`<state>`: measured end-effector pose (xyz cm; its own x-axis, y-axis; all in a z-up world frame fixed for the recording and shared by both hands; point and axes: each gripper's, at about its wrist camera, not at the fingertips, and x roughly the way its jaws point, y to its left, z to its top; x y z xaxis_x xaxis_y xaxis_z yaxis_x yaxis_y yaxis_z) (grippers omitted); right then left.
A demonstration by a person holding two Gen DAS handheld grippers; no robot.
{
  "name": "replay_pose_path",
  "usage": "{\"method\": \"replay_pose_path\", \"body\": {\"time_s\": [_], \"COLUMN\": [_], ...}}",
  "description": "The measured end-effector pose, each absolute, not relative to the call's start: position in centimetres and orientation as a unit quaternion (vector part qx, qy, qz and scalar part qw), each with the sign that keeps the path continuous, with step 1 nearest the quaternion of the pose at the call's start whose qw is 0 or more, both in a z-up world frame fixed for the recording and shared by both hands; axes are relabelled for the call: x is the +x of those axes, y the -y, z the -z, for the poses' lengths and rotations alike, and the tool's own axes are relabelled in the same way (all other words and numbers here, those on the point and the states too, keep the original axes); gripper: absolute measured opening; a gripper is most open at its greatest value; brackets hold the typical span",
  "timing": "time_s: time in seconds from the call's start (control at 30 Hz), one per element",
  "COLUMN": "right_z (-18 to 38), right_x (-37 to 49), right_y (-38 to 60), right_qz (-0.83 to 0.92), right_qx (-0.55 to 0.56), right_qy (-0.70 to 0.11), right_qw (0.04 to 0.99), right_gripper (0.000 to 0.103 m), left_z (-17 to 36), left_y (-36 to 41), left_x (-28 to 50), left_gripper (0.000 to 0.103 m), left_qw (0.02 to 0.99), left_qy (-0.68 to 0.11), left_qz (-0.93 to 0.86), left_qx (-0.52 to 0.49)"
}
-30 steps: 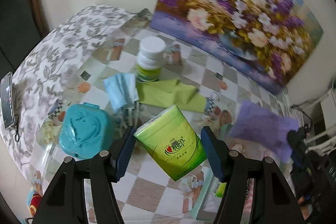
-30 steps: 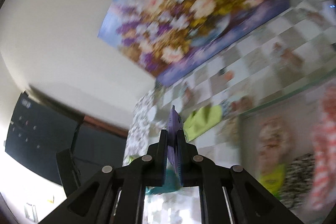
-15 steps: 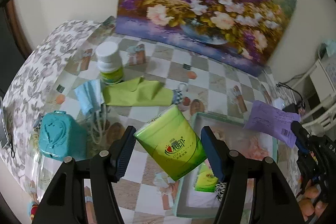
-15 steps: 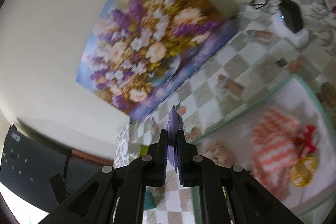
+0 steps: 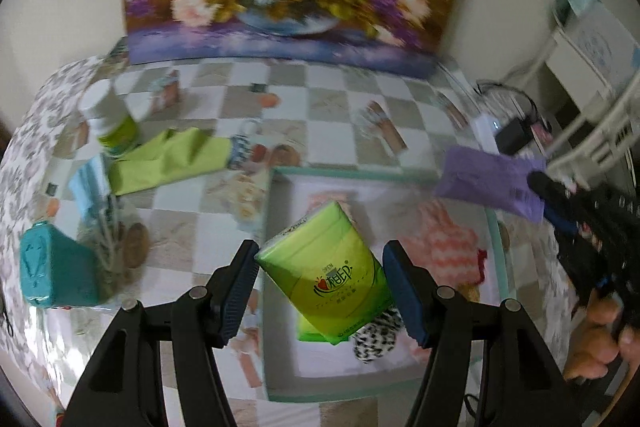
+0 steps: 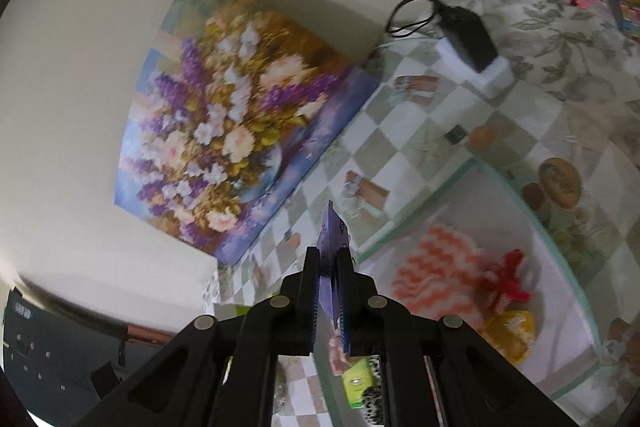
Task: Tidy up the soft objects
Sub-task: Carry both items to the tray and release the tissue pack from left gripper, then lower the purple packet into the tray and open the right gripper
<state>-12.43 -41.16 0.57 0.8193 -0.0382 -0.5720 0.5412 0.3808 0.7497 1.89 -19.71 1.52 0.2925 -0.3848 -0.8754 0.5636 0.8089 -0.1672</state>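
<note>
Two packs are in the air at once, and the tray decides which goes first. Your green pack [image 5: 328, 271] sits clamped between the pads of the left hand-held gripper [image 5: 322, 291], tilted, its long axis running from lower right up to the left, and it hangs directly over the tray [image 5: 276, 395], above the spotted soft thing [image 5: 376, 335] and a second green pack already lying inside. Your purple pack [image 5: 490, 183] is pinched thin and on edge in the clenched right hand-held gripper [image 6: 330, 291]; seen from the left wrist it hangs out over the tray's far right corner, beyond the orange-and-white knit [image 5: 444, 247]. So the left hand looks the nearer to a drop: its load is already above open tray floor, while the right seems to need to come inward over the rim first. Out on the counter [image 5: 344, 107], left of the tray, the green cloth [image 5: 168, 159], blue mask [image 5: 90, 183], teal box [image 5: 56, 271] and bottle [image 5: 110, 119] lie well apart from both hands.
</note>
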Motion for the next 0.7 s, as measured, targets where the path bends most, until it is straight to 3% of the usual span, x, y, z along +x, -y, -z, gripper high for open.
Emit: {"method": "replay_pose_path", "body": {"time_s": [0.7], "right_z": [4.3], "right_x": [-14.5], "right_y": [44.0], "right_qz": [0.265], "right_qx": [0.564], "right_qy": [-0.225], "right_qw": [0.749], "right_gripper": [0.009], "left_z": [2.0], "left_y": [23.8], "left_x": [-0.5], "left_gripper": [0.066], "left_qw": [0.78], "left_qy": [-0.52], "left_qz": [0.324], "left_qx": [0.127]}}
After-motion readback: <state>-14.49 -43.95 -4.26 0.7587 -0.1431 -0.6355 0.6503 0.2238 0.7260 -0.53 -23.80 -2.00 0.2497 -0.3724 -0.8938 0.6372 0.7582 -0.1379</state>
